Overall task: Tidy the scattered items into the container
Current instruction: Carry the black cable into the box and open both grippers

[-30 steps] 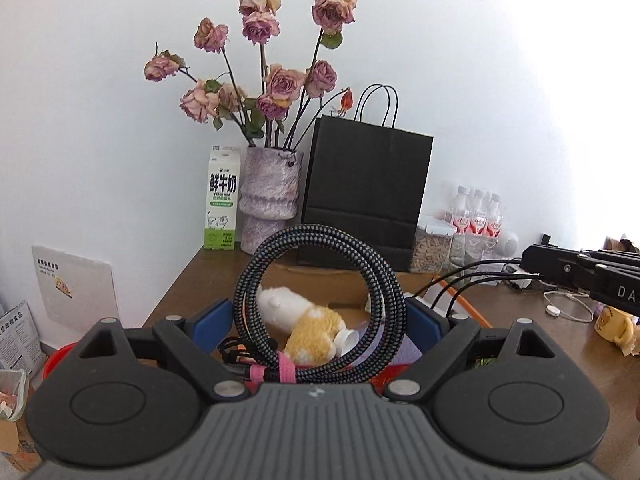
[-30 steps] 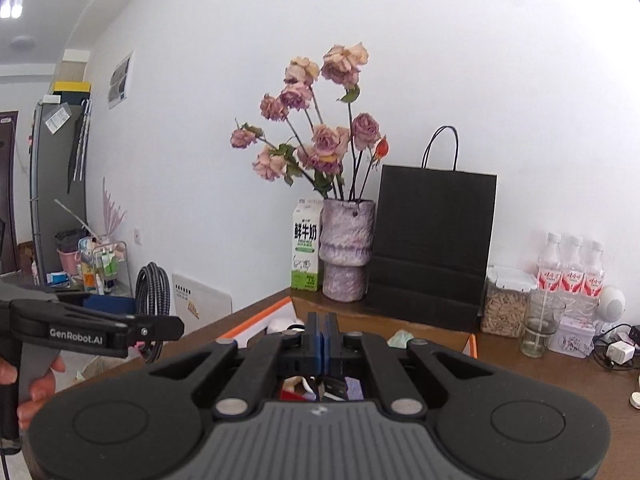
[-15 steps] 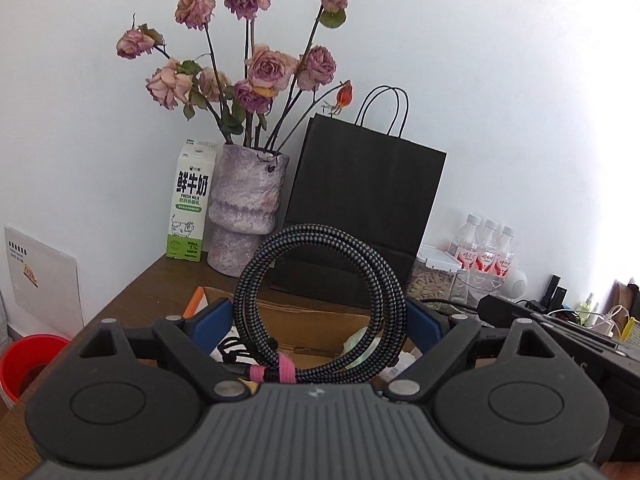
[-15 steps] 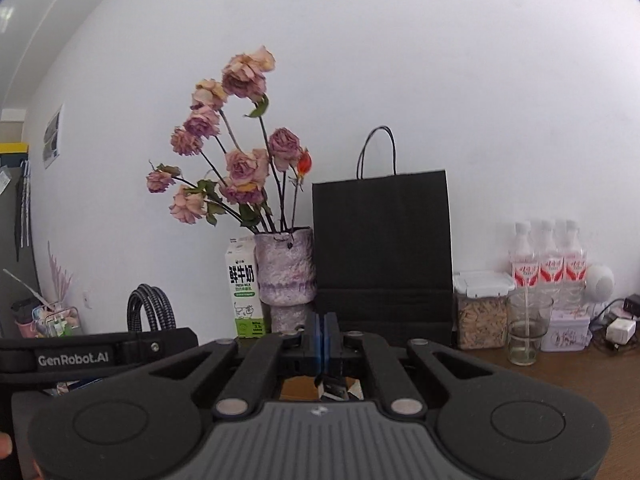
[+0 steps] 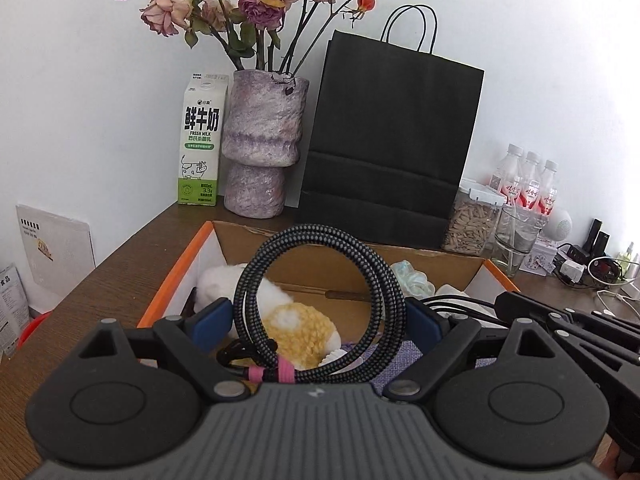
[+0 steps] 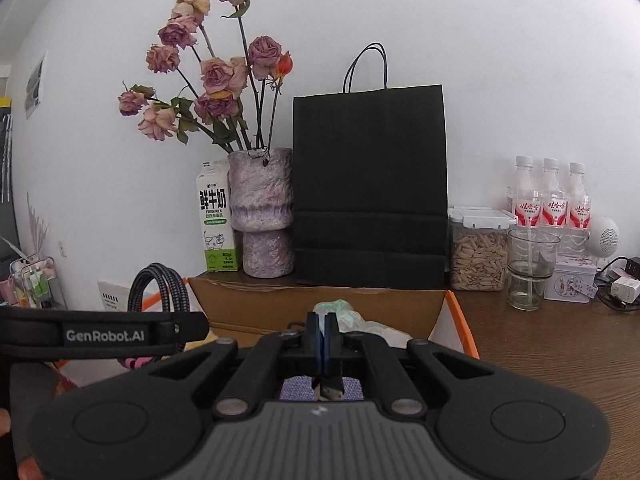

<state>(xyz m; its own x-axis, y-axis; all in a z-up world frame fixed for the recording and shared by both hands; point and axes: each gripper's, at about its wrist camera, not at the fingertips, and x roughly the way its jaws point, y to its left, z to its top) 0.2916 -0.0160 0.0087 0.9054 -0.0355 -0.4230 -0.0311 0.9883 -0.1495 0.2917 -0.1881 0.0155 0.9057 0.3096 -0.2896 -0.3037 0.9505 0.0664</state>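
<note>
A coiled black braided cable (image 5: 320, 300), tied with a pink strap, stands upright between the blue pads of my left gripper (image 5: 320, 318), which is shut on it over the cardboard box (image 5: 176, 280) with orange edges. Inside the box lie a white and yellow plush toy (image 5: 298, 326), a pale green item (image 5: 412, 280) and purple cloth (image 5: 404, 356). My right gripper (image 6: 323, 330) is shut, its pads pressed together above the box (image 6: 320, 306). The cable (image 6: 160, 286) shows at the left of the right wrist view.
Behind the box stand a milk carton (image 5: 200, 148), a purple vase of dried roses (image 5: 262, 148) and a black paper bag (image 5: 388, 136). To the right are a seed jar (image 6: 478, 256), a glass (image 6: 530, 268), water bottles (image 6: 552, 200) and chargers with cables (image 5: 588, 268).
Both grippers have come down and forward toward the box; the wall items look larger. The right view swung from the room at left to face the wall. The cable stays gripped.
</note>
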